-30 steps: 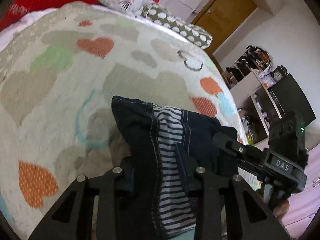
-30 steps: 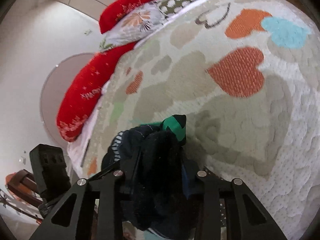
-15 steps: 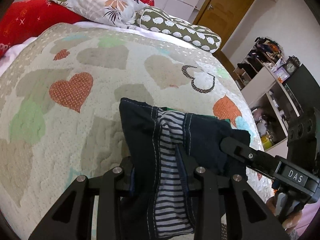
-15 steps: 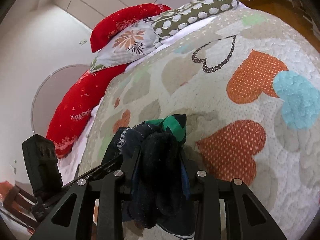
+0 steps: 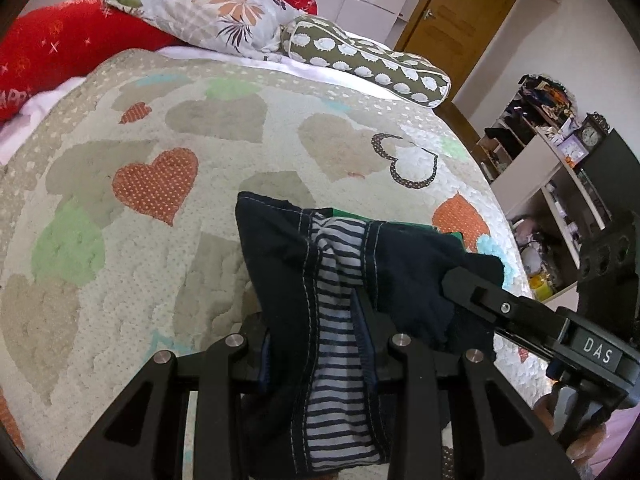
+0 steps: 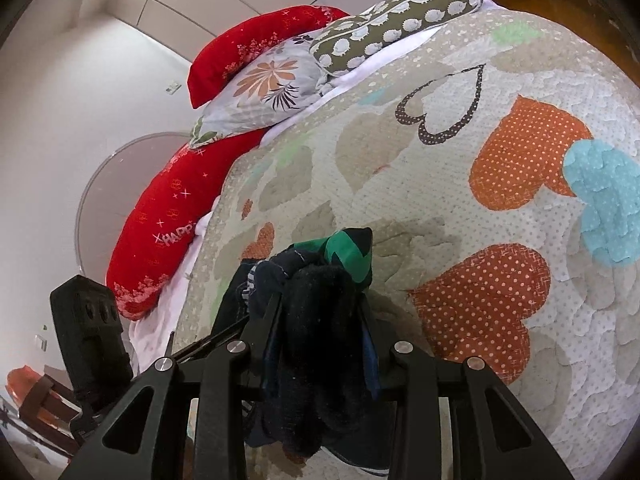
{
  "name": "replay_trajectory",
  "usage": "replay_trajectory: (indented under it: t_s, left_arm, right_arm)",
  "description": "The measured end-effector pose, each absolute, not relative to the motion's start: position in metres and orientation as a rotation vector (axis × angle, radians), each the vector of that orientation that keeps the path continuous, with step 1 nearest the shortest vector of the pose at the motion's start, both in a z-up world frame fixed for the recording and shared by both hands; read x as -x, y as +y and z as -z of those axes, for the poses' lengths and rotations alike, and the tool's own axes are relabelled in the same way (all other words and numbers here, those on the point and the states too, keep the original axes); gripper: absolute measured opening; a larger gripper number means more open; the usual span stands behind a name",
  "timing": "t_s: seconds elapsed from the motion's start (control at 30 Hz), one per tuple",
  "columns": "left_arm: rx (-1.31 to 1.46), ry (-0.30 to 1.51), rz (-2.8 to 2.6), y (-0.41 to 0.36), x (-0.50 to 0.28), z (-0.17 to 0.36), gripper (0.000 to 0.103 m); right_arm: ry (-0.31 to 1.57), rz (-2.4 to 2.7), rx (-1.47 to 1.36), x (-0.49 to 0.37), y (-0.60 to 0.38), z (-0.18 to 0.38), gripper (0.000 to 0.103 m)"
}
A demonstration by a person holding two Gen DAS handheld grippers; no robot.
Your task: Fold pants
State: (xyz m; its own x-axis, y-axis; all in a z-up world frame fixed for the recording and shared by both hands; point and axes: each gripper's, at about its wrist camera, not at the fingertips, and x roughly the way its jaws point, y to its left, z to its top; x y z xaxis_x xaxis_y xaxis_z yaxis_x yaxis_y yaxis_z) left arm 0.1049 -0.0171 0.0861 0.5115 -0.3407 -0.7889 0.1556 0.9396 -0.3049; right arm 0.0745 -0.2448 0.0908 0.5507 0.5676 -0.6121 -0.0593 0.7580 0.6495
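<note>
Both tongs are clamping the soft navy pants (image 5: 280, 264): the left gripper (image 5: 316, 320) is pinching the striped lining, the right gripper (image 6: 322, 304) is bunching fuzzy fabric over the quilted bedspread (image 5: 120, 280).

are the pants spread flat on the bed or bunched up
Bunched up: the pants hang gathered between the left gripper and right gripper, both clamped on cloth.

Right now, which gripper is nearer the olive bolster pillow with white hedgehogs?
Right. The right gripper, shut on the dark navy pants, sits on the bolster's side of the bed; the left gripper holds them nearer the red pillows.
</note>
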Motion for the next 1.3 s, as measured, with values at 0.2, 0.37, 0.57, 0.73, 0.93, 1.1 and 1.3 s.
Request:
replay_trajectory:
  t_s: [0.2,0.37,0.57,0.73,0.93,1.1,1.3]
  left_arm:
    - [0.104,0.933,0.246,-0.029,-0.088,-0.103,0.030]
    - [0.039,0.868,0.206,-0.037,-0.070,-0.120,0.030]
    - [-0.003,0.842,0.182,-0.041,-0.060,-0.128,0.030]
    - [-0.017,0.828,0.171,-0.041,-0.055,-0.130,0.030]
    - [-0.021,0.827,0.169,-0.042,-0.055,-0.130,0.030]
    - [-0.011,0.840,0.168,-0.039,-0.059,-0.128,0.030]
    - [-0.009,0.856,0.166,-0.037,-0.066,-0.122,0.030]
  right_arm:
    - [0.908,-0.414,-0.628,-0.071,-0.243,-0.095,0.037]
    - [0.871,-0.437,-0.627,-0.061,-0.244,-0.106,0.037]
    - [0.849,-0.455,-0.622,-0.050,-0.244,-0.114,0.037]
    - [0.843,-0.463,-0.624,-0.046,-0.242,-0.117,0.037]
    - [0.839,-0.462,-0.610,-0.046,-0.239,-0.119,0.037]
    - [0.846,-0.457,-0.602,-0.050,-0.237,-0.118,0.037]
    - [0.855,-0.450,-0.593,-0.057,-0.236,-0.115,0.037]
